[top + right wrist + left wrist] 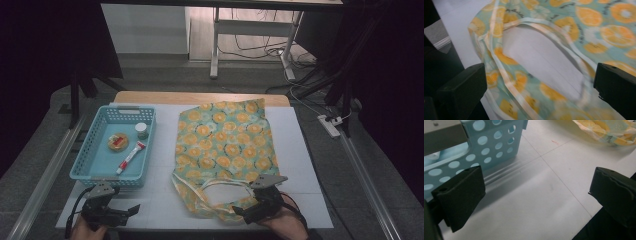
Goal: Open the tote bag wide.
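Note:
A cloth bag (225,145) printed with orange slices lies flat on the white table (300,165), its handle loops (220,185) toward me. My right gripper (242,214) hovers open at the bag's near edge. In the right gripper view the bag (599,20) and a pale handle strap (544,30) lie between and beyond the jaws of that gripper (540,68). My left gripper (131,211) stands open over bare table in front of the blue basket (82,160). The left gripper view has the left gripper (537,173) empty, with the basket wall (489,147) at upper left.
Inside the basket lie a red-and-white tube (131,156), a round orange item (118,141) and a small lidded jar (142,130). Metal rails (45,175) flank the table. A power strip (330,125) and cables lie on the floor at right.

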Demonstrator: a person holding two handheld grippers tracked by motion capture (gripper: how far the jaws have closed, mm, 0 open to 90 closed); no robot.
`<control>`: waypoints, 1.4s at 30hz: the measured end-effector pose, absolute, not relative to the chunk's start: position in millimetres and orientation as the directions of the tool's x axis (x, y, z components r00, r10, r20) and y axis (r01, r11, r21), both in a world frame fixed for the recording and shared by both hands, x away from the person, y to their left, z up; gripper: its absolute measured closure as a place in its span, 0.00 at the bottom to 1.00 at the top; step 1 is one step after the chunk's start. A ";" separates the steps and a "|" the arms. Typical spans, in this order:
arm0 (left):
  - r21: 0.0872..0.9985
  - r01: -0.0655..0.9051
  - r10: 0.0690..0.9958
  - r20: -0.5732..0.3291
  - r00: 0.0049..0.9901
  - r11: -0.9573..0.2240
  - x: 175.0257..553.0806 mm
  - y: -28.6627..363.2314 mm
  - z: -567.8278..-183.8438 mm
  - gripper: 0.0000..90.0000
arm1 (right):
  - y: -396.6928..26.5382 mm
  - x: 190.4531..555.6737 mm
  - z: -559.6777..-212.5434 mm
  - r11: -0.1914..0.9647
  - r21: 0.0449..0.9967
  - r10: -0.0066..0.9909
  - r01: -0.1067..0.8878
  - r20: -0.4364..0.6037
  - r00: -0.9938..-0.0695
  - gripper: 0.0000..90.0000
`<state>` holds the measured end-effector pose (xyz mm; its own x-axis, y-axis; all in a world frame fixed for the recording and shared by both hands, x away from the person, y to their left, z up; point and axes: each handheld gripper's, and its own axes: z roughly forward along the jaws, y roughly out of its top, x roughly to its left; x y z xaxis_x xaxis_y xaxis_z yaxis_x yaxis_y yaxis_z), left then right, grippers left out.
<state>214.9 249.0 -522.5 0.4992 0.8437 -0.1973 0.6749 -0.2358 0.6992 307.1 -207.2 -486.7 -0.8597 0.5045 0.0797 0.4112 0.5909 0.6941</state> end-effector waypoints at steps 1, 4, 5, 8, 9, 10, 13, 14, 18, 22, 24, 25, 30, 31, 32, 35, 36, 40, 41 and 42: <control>0.699 0.675 0.843 -0.197 0.500 -0.237 214.9 248.8 -522.5 0.00 | -198.5 308.5 -489.8 0.612 0.686 0.477 0.395 0.078 -0.875 0.00; 0.699 0.675 0.843 -0.197 0.501 -0.238 215.0 248.8 -522.5 0.00 | -185.4 309.9 -495.4 0.647 0.664 0.445 0.376 0.072 -0.893 0.01; 0.699 0.674 0.842 -0.197 0.502 -0.239 214.9 248.8 -522.5 0.00 | -181.7 310.6 -497.7 0.659 0.657 0.432 0.367 0.069 -0.899 0.02; 0.699 0.673 0.841 -0.195 0.504 -0.241 214.9 248.4 -522.6 0.00 | -171.6 311.3 -504.9 0.692 0.631 0.401 0.351 0.069 -0.914 0.07; 0.699 0.672 0.841 -0.194 0.505 -0.242 214.8 248.2 -522.6 0.00 | -168.7 311.3 -507.3 0.703 0.624 0.389 0.343 0.066 -0.919 0.08; 0.700 0.672 0.841 -0.193 0.506 -0.244 214.8 248.1 -522.5 0.00 | -166.1 311.2 -509.5 0.712 0.616 0.380 0.336 0.064 -0.923 0.10; 0.698 0.671 0.840 -0.190 0.509 -0.249 214.7 247.9 -522.4 0.00 | -160.3 311.0 -515.3 0.742 0.589 0.354 0.319 0.060 -0.933 0.21; 0.698 0.670 0.839 -0.188 0.511 -0.252 214.7 247.5 -522.4 0.00 | -159.0 310.9 -516.6 0.752 0.582 0.348 0.310 0.049 -0.936 0.28; 0.699 0.667 0.838 -0.182 0.514 -0.258 214.5 247.0 -522.4 0.00 | -158.7 312.9 -514.3 0.763 0.573 0.325 0.299 0.059 -0.944 0.63; 0.699 0.666 0.838 -0.180 0.515 -0.259 214.4 246.6 -522.3 0.00 | -160.8 314.2 -512.9 0.765 0.575 0.312 0.289 0.062 -0.948 0.91; 0.697 0.667 0.838 -0.179 0.516 -0.262 214.3 246.6 -522.1 0.00 | -162.7 315.1 -509.6 0.753 0.592 0.314 0.286 0.059 -0.948 0.98; 0.697 0.668 0.837 -0.179 0.516 -0.262 214.5 246.6 -522.2 0.00 | -163.9 315.3 -507.0 0.742 0.604 0.321 0.292 0.062 -0.945 0.99; 0.697 0.667 0.837 -0.179 0.516 -0.262 214.5 246.6 -522.2 0.00 | -170.4 320.4 -495.7 0.707 0.638 0.328 0.304 0.085 -0.941 1.00; 0.697 0.667 0.837 -0.180 0.516 -0.262 214.5 246.6 -522.2 0.00 | -171.2 321.7 -493.3 0.704 0.640 0.333 0.308 0.085 -0.939 1.00; 0.697 0.668 0.838 -0.180 0.516 -0.262 214.5 246.6 -522.2 0.00 | -172.3 324.0 -490.6 0.701 0.643 0.335 0.308 0.085 -0.938 1.00; 0.698 0.668 0.838 -0.181 0.515 -0.259 214.6 246.7 -522.3 0.00 | -174.5 331.5 -481.6 0.697 0.643 0.342 0.318 0.092 -0.935 1.00; 0.698 0.668 0.838 -0.181 0.515 -0.259 214.6 246.7 -522.3 0.00 | -174.9 334.5 -478.8 0.695 0.645 0.344 0.319 0.092 -0.935 1.00; 0.698 0.669 0.839 -0.185 0.512 -0.255 214.7 247.2 -522.4 0.00 | -174.8 349.6 -468.7 0.695 0.640 0.361 0.327 0.082 -0.929 1.00; 0.698 0.669 0.839 -0.185 0.512 -0.255 214.7 247.2 -522.4 0.00 | -174.6 354.0 -466.8 0.696 0.640 0.364 0.327 0.078 -0.928 1.00; 0.698 0.669 0.839 -0.185 0.512 -0.255 214.8 247.1 -522.4 0.00 | -174.4 358.7 -465.2 0.698 0.635 0.367 0.330 0.078 -0.927 1.00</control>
<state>214.8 247.1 -522.4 0.5121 0.8388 -0.1847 0.6693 -0.2550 0.6978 358.7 -174.4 -465.2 -0.9270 0.3668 0.0781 0.3298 0.6983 0.6354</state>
